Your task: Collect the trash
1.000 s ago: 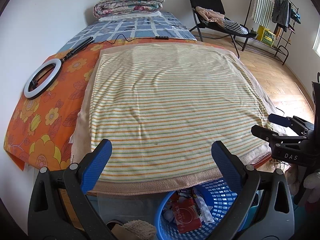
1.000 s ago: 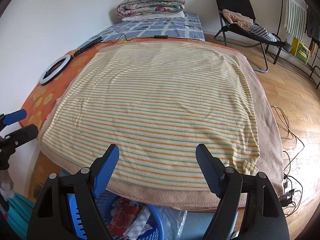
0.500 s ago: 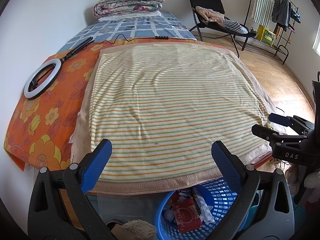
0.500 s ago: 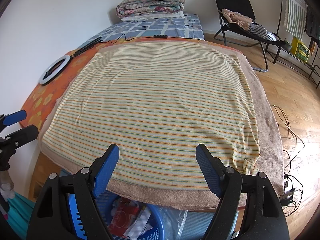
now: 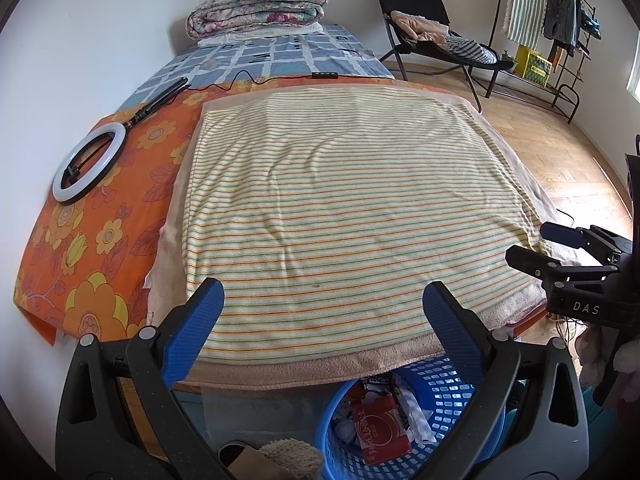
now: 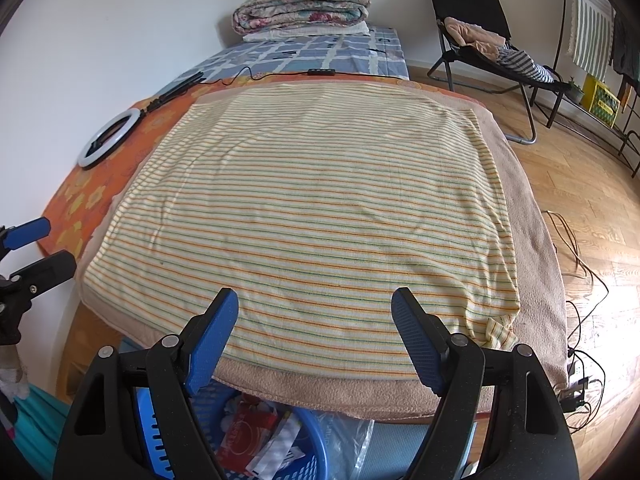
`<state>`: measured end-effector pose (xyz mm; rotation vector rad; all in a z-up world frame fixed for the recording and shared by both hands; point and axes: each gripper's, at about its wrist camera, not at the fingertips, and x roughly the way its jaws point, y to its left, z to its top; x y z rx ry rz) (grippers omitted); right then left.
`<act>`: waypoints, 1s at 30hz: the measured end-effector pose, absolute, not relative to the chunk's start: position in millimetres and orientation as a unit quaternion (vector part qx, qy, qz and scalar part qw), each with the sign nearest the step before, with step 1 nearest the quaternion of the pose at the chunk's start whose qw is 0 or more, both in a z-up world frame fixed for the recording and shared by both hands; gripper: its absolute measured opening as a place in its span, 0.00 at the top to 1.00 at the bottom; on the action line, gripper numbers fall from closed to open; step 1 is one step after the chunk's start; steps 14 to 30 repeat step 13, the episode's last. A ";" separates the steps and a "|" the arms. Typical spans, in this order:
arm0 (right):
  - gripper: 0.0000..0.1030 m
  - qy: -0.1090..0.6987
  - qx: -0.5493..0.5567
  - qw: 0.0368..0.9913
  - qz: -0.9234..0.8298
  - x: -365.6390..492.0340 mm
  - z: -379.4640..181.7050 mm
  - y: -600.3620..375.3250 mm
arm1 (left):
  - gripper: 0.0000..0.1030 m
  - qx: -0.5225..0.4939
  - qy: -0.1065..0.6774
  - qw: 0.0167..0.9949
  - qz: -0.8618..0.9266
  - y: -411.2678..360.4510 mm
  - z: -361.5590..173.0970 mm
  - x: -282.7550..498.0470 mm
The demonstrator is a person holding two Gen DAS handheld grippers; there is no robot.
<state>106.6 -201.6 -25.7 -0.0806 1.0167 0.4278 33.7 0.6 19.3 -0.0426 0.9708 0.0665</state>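
A blue plastic basket [image 5: 452,396] stands on the floor below the near edge of the bed, partly under the overhanging cloth. It holds trash, with a red packet [image 5: 380,424] and white wrappers on top. It also shows in the right wrist view [image 6: 308,452]. My left gripper [image 5: 322,316] is open and empty above the basket. My right gripper [image 6: 316,328] is open and empty over the bed's near edge. Each gripper shows at the side of the other's view.
A striped yellow cloth [image 5: 344,208] covers the bed over a tan towel [image 6: 532,232] and an orange floral sheet [image 5: 92,224]. A ring light [image 5: 90,168] lies at the left. A folding chair [image 5: 420,12] and cables [image 6: 580,280] are on the wooden floor at right.
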 end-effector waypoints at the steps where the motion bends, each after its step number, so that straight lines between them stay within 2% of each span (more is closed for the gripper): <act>1: 0.24 0.483 -0.038 0.851 0.203 106.6 -25.7 -201.6 | 0.02 -0.021 0.467 0.883 0.032 1.2 19.2 33.5; 30: 0.23 0.485 -0.043 0.851 0.199 104.2 -28.8 -199.2 | 0.02 -0.020 0.471 0.881 0.046 7.0 15.7 34.2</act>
